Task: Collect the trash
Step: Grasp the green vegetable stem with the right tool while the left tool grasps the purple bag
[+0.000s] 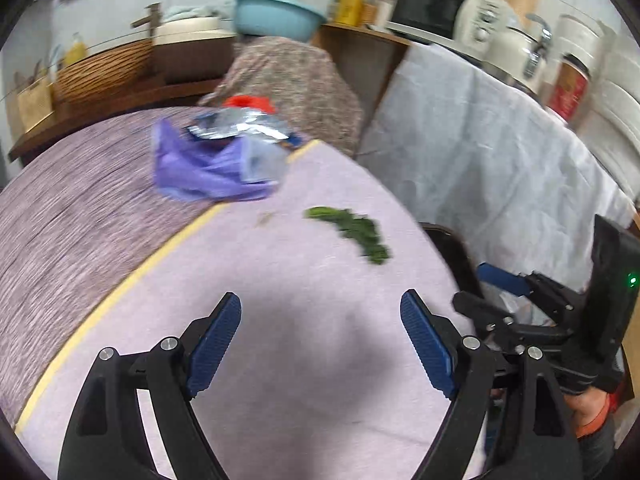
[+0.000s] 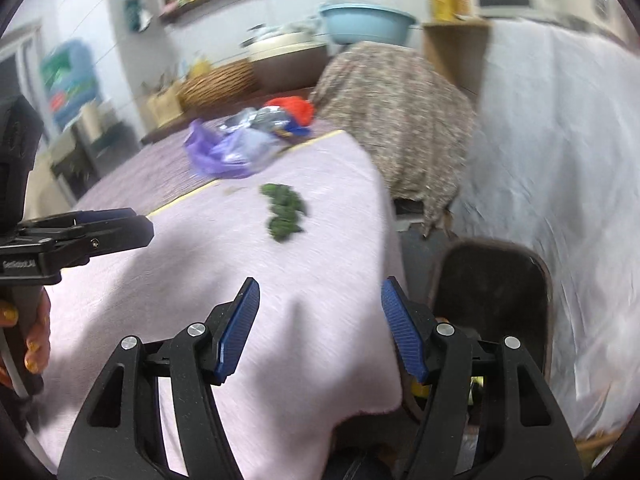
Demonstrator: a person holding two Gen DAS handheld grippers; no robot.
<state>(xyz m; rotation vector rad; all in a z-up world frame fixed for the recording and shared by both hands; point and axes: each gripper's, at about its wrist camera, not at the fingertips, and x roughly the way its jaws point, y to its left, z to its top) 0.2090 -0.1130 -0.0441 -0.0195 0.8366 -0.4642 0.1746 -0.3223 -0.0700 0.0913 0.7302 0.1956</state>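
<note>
A heap of green vegetable scraps (image 1: 352, 234) lies on the pale pink tablecloth (image 1: 280, 280); it also shows in the right wrist view (image 2: 286, 212). Farther back lie a purple plastic bag (image 1: 200, 168), a silver foil wrapper (image 1: 236, 126) and something red (image 1: 250, 103); the right wrist view shows the bag (image 2: 224, 152) and the red thing (image 2: 294, 110) too. My left gripper (image 1: 320, 340) is open and empty above the cloth, short of the scraps. My right gripper (image 2: 318, 328) is open and empty at the table's right edge. The right gripper's body (image 1: 560, 312) shows at the left view's right side.
A dark bin (image 2: 492, 280) stands on the floor right of the table. Behind are a patterned covered mound (image 2: 392, 112), a white draped cloth (image 2: 560, 140), a blue basin (image 1: 276, 12), a wicker basket (image 1: 108, 68) and counter appliances (image 1: 432, 8).
</note>
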